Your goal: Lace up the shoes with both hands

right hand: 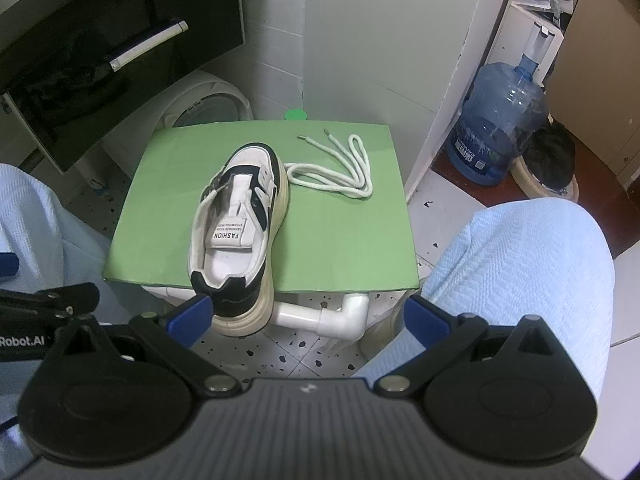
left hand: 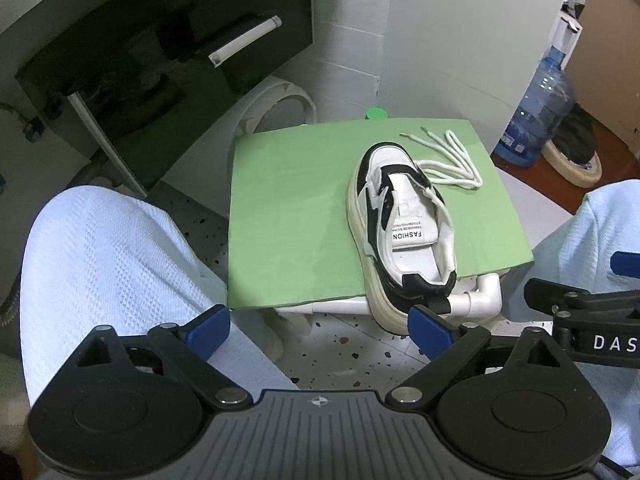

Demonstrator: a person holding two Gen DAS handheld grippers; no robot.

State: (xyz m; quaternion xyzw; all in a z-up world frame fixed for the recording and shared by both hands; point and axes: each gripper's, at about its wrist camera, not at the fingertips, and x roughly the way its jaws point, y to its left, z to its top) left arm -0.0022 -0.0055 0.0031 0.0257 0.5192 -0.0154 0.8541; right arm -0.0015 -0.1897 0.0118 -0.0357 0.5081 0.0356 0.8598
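Observation:
A white and black sneaker (left hand: 404,224) (right hand: 236,224) with a cream sole lies on a green board (left hand: 288,216) (right hand: 344,236), heel toward me and overhanging the near edge. Its white lace (left hand: 448,160) (right hand: 340,168) trails in loose loops from the toe area to the right, both tips lying on the board at the back. My left gripper (left hand: 320,330) hovers open near the heel, well short of the lace. My right gripper (right hand: 308,318) is open too, its left fingertip (right hand: 192,314) close beside the heel. Neither holds anything.
The board rests on a white pipe frame (left hand: 480,298) (right hand: 344,314) over a speckled floor. A person's knees in light blue cloth (left hand: 104,272) (right hand: 532,276) flank the board. A blue water jug (right hand: 500,120) stands right; a dark cabinet (left hand: 160,64) is at left.

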